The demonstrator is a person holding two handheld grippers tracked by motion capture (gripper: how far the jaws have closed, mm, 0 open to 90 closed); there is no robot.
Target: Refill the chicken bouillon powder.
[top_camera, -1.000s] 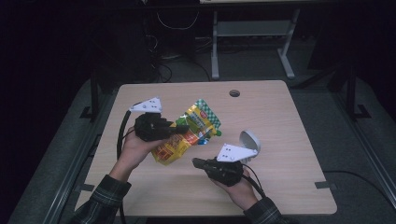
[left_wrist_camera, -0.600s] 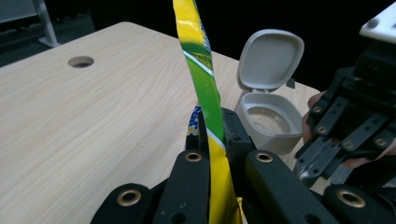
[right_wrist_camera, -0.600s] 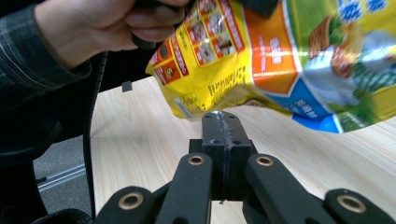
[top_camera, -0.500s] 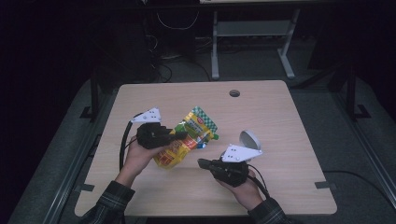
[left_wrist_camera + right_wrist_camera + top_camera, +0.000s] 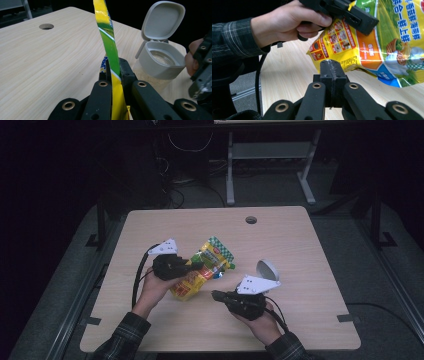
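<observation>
on the left, we have the left gripper (image 5: 192,266) clamped on the edge of the yellow and green snack bag (image 5: 205,272), which hangs tilted above the table (image 5: 150,235) with its lower corner close to the wood. we judge the thin film could slip from that narrow pinch if we swing it, or crumple if we press it down on the table. further right, the right gripper (image 5: 216,294) has its jaws shut on nothing, pointing at the bag. the open jar (image 5: 160,62) of pale powder stands beside our right hand (image 5: 260,325); a careless sweep of bag or cable could tip it and spill.
</observation>
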